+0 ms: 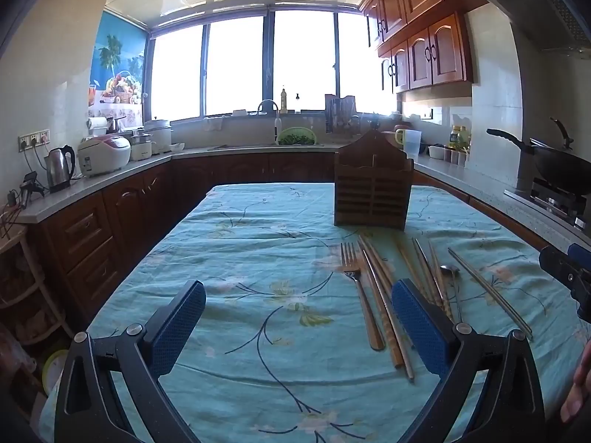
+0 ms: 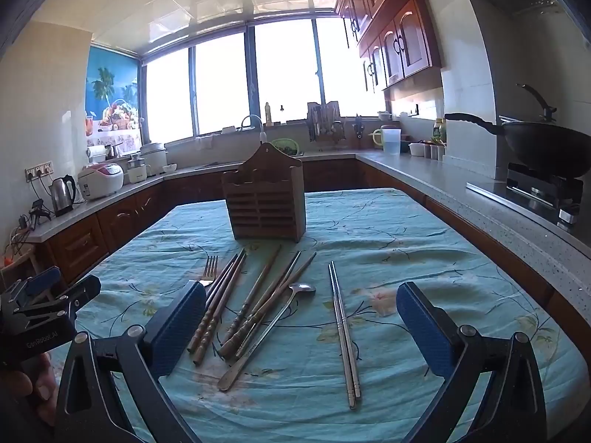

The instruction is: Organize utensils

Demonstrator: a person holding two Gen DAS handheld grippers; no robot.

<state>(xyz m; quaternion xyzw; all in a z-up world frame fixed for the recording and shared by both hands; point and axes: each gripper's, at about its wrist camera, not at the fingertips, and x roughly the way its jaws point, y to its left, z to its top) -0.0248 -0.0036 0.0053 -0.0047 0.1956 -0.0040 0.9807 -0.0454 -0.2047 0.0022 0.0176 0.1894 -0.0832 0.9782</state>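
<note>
Loosely spread, both jaws stand apart, metal chopsticks point(image 2: 345, 332) seemingly between the right's.

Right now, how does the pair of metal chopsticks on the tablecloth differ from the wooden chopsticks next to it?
The metal chopsticks are silver, thin and plain; the wooden chopsticks are brown with carved, ringed handles. The metal chopsticks lie neatly side by side, set apart to the right, while the wooden chopsticks are fanned and crossing, mixed with the spoon. Both lie flat on the tablecloth in front of the wooden holder, untouched by either gripper.

Utensils point(image 2: 258, 306) flat — wooden holder point(image 2: 264, 199) upright.
</note>
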